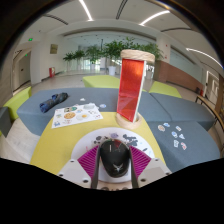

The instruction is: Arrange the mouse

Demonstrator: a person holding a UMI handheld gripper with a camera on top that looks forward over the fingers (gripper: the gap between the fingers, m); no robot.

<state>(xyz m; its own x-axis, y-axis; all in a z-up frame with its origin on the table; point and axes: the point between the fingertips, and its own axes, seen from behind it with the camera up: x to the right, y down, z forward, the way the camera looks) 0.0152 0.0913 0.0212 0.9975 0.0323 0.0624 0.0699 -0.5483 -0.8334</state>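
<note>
A black computer mouse (114,157) with a grey logo sits between my gripper's (113,163) two fingers, whose magenta pads (89,160) press on both its sides. The mouse is held over a round white base (105,145) on the yellow table (60,140). The mouse's front points away from me, toward a tall red translucent cylinder (131,90).
The red cylinder with a beige lid stands just ahead of the fingers. A printed white sheet (76,115) lies ahead to the left, a dark object (53,102) beyond it. Small white pieces (174,135) lie on grey matting at right. Potted plants stand far back.
</note>
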